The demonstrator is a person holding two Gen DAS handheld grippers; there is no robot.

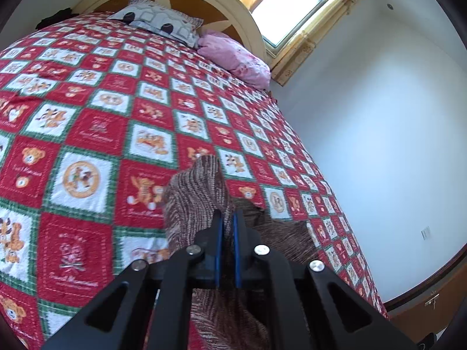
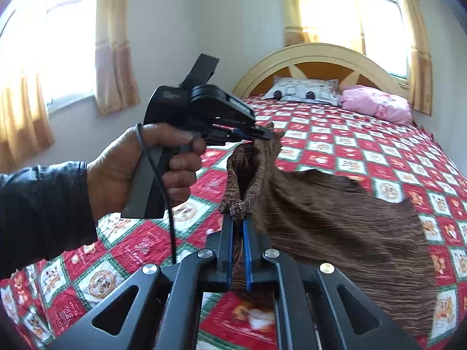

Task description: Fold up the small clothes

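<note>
Overhead, windows [image 2: 379,29] light a checkered bedspread [image 1: 87,116].

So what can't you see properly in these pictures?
- Brown knit garment: its kind is unclear; it hangs bunched, and the right tool covers its lower part in the right wrist view.
- Left tool: its own body hides the cloth below it in the left wrist view.
- Quilt: the small lettering can't be read.
</note>
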